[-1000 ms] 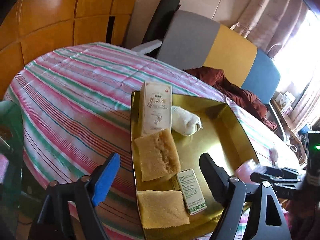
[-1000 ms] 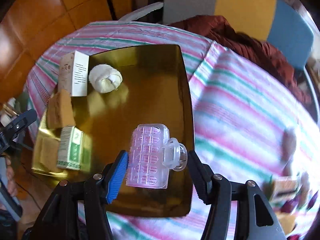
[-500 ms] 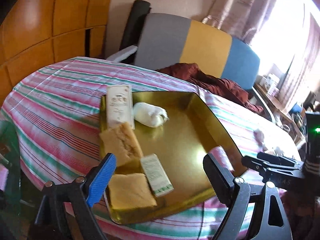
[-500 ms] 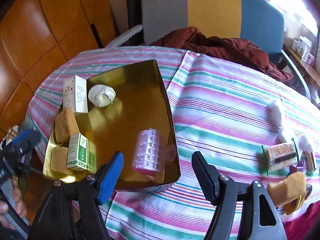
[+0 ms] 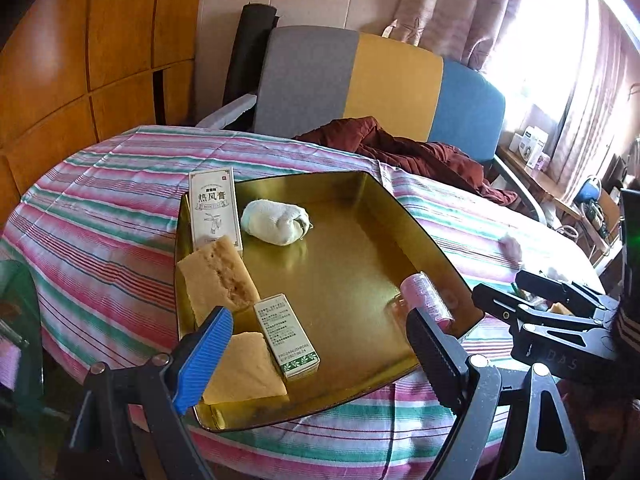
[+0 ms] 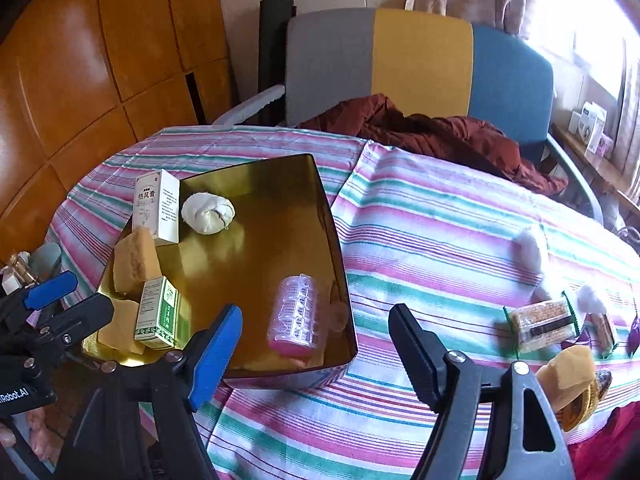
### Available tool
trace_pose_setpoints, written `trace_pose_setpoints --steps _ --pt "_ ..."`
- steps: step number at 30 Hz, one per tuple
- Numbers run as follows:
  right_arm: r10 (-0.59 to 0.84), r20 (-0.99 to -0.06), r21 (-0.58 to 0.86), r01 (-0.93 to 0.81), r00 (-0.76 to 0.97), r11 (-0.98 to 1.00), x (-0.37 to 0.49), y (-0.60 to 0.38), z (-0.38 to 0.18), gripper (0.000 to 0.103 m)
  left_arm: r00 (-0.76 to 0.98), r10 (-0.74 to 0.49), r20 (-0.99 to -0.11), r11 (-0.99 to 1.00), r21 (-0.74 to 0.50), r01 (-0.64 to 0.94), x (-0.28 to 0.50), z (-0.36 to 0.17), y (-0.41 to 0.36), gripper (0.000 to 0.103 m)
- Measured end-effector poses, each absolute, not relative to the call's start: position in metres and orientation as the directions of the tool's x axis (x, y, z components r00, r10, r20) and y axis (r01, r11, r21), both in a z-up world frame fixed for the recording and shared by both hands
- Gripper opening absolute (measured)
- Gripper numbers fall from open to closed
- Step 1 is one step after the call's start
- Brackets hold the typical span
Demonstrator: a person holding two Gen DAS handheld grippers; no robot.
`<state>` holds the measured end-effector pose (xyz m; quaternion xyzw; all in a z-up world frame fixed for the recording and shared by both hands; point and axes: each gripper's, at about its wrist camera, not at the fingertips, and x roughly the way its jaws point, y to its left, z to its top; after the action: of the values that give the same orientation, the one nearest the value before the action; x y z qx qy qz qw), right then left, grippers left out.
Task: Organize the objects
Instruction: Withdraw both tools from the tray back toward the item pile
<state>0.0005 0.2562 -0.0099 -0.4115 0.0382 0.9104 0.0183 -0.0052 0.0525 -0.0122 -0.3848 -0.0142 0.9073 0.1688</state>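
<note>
A gold tray (image 5: 352,280) (image 6: 256,248) sits on the striped table. In it lie a tall white box (image 5: 214,210), a white cloth bundle (image 5: 276,222), two yellow sponges (image 5: 218,280) (image 5: 244,368), a small green-and-white box (image 5: 286,336) and a clear pink bottle (image 6: 296,314) near the right wall. My left gripper (image 5: 316,354) is open and empty, above the tray's near edge. My right gripper (image 6: 316,348) is open and empty, just back from the pink bottle.
On the cloth to the right lie a wrapped snack bar (image 6: 540,324), white cotton balls (image 6: 530,246), a yellow sponge (image 6: 568,372) and other small items. A tricolour chair (image 6: 416,68) with a dark red garment (image 6: 432,132) stands behind the table. Wooden panels are on the left.
My right gripper has let go of the pink bottle into the tray and pulled back and up. Both grippers have drawn back from the tray.
</note>
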Motion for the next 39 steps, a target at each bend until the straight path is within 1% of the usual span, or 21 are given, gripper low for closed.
trace_pose_setpoints --steps 14,25,32,39 --pt "0.048 -0.749 0.048 -0.125 -0.661 -0.991 0.008 0.278 -0.01 0.077 -0.66 0.302 -0.688 -0.934 -0.076 -0.348 0.005 -0.011 0.071 0.089" --pt "0.12 -0.742 0.046 -0.228 -0.66 -0.973 0.019 0.322 -0.003 0.077 -0.635 0.319 -0.704 -0.916 -0.058 -0.397 0.008 -0.016 0.088 0.089" --pt "0.197 -0.732 0.039 -0.329 -0.652 -0.944 0.031 0.367 0.006 0.077 -0.613 0.355 -0.706 -0.89 -0.054 -0.453 0.01 -0.015 0.106 0.089" --pt "0.293 -0.726 0.055 -0.478 -0.622 -0.876 0.057 0.433 0.015 0.077 -0.576 0.413 -0.705 -0.843 -0.057 -0.535 0.013 -0.013 0.136 0.089"
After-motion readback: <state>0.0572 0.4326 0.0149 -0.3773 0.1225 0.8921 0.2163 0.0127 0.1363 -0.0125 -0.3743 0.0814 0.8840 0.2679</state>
